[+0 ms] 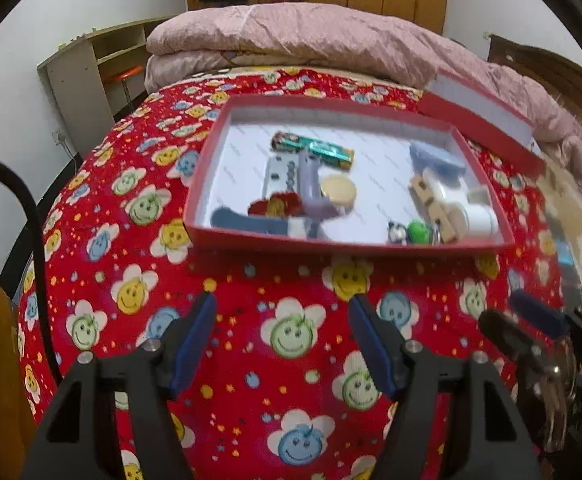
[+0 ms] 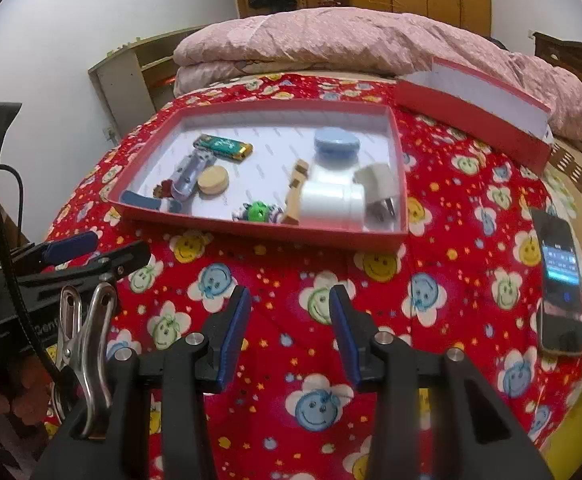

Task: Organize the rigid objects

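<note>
A shallow red box (image 1: 331, 242) (image 2: 251, 232) with a white inside lies on the red smiley-flower blanket. It holds several small rigid things: a green bar (image 1: 315, 151) (image 2: 223, 146), a round tan disc (image 1: 338, 190) (image 2: 212, 180), a blue lidded jar (image 2: 337, 146), a white bottle (image 2: 331, 200), wooden blocks (image 2: 297, 184) and a green toy (image 2: 257, 211). My left gripper (image 1: 283, 308) is open and empty, over the blanket in front of the box. My right gripper (image 2: 289, 300) is open and empty, also in front of the box.
The box's red lid (image 2: 471, 120) (image 1: 479, 124) lies upturned behind the box at the right. A phone (image 2: 561, 280) lies on the blanket at the right. A pink quilt (image 2: 351, 40) is piled at the back. A shelf unit (image 1: 91, 68) stands left of the bed.
</note>
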